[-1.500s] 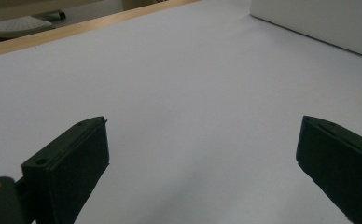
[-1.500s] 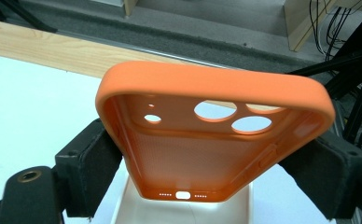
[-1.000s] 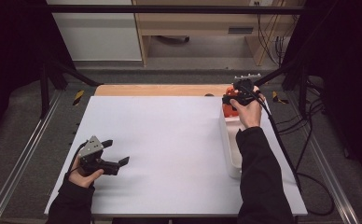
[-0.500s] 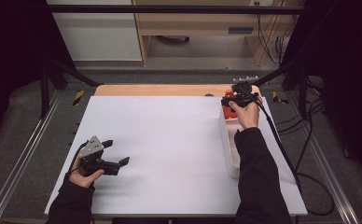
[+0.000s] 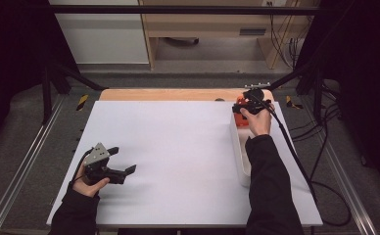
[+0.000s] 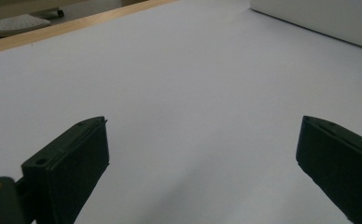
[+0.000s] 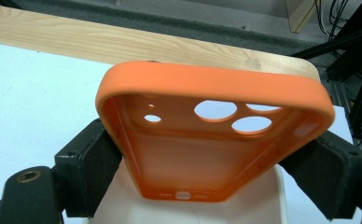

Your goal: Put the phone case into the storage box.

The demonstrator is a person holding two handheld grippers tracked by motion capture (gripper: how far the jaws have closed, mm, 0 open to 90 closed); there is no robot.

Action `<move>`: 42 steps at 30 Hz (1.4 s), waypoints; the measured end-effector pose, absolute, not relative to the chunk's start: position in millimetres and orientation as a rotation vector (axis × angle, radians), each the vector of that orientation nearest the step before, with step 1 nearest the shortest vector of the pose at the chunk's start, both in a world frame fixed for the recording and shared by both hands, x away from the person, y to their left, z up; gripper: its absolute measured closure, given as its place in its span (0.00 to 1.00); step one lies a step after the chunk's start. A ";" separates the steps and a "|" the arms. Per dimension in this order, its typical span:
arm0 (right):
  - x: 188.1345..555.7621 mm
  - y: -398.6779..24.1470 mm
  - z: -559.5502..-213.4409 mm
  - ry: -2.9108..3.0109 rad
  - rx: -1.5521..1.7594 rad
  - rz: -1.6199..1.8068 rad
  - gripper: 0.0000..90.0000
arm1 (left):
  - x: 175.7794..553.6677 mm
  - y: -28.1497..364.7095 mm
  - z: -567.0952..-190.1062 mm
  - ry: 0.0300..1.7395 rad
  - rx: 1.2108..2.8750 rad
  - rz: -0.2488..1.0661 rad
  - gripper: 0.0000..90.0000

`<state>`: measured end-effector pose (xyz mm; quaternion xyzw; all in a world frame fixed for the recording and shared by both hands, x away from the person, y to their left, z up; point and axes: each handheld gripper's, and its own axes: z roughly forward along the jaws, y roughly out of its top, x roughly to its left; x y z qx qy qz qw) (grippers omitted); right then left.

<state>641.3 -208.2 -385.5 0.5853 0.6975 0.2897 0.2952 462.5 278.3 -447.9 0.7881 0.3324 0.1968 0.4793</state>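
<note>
Right gripper view: jaws clamping orange phone case (image 7: 207,140)

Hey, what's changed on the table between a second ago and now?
Hardly anything. The right gripper stays shut on the orange silicone phone case above the far end of the long white tray; any shift is slight. The left gripper stays open over the white tabletop.

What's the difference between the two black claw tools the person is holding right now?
The left gripper has its black jaws standing wide apart with nothing between them, while the right gripper is shut on an orange rubbery phone case. The left one hangs low over the white table sheet at the near left; the right one is at the far right, above a long white tray. Both are hand-held, with two black jaws.
</note>
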 end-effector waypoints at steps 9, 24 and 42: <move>642.6 -206.1 -389.2 1.851 1.554 0.778 0.17 | 462.6 278.5 -448.0 0.810 1.924 0.480 0.02; 641.9 -206.6 -390.1 1.848 1.537 0.777 0.16 | 462.6 278.1 -448.3 0.807 1.927 0.480 0.02; 640.9 -211.6 -385.4 1.844 1.531 0.813 0.01 | 462.6 278.2 -448.3 0.804 1.929 0.478 0.02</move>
